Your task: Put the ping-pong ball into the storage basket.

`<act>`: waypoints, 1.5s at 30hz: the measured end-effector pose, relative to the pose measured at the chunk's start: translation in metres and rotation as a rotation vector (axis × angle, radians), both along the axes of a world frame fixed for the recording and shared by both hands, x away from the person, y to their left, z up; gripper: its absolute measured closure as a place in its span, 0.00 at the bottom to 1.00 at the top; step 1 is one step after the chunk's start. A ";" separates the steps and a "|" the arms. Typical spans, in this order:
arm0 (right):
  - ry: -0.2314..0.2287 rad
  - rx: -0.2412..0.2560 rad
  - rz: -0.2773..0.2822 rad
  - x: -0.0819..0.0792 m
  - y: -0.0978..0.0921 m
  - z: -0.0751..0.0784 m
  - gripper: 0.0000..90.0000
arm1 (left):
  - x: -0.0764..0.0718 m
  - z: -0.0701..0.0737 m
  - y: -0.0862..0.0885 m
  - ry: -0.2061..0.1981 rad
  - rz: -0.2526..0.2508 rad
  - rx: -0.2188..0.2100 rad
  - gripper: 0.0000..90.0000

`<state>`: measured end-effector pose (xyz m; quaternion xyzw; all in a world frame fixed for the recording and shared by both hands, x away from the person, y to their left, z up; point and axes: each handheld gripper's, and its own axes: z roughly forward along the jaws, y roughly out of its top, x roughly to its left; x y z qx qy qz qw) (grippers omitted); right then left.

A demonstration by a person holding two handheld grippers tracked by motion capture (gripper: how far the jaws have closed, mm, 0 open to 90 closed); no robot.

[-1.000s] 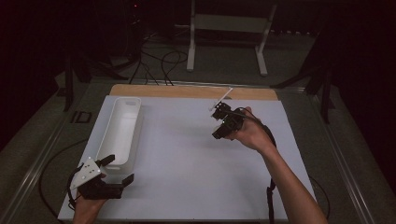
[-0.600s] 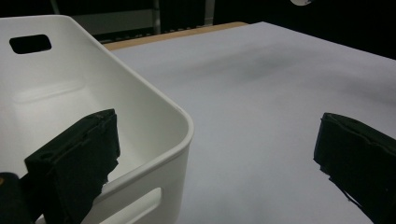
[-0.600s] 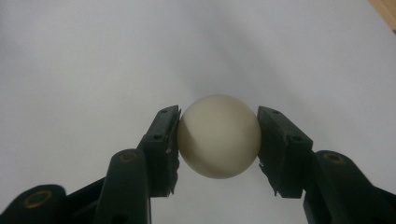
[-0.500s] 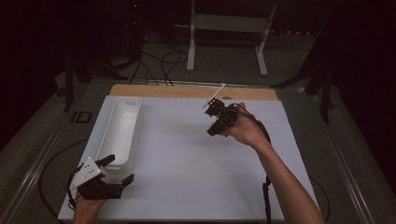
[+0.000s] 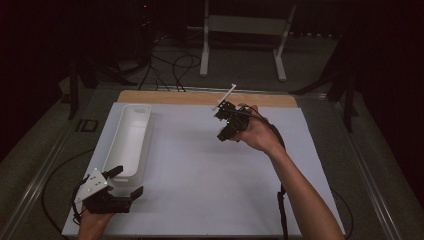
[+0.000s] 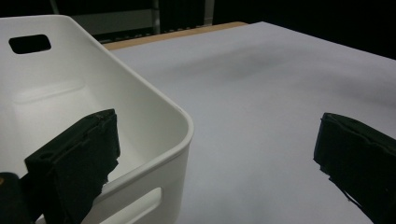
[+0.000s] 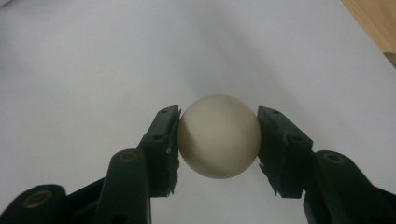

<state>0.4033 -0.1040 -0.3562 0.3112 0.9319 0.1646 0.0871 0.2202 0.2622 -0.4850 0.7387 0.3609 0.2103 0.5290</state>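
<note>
Firmly between the right gripper's (image 7: 218,142) fingers sat a cream ball (image 7: 218,136), pinched at both sides above the white surface (image 5: 210,170). Leftward, across open room, lay the long white bin (image 5: 128,140), lengthwise front to back. Nearer it, the left gripper (image 5: 122,181) hung wide open, empty, straddling the bin's near corner.
</note>
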 end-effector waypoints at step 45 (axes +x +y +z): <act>-0.030 0.012 0.082 0.013 0.055 0.019 0.56 | 0.000 0.000 0.000 -0.002 -0.003 -0.005 0.01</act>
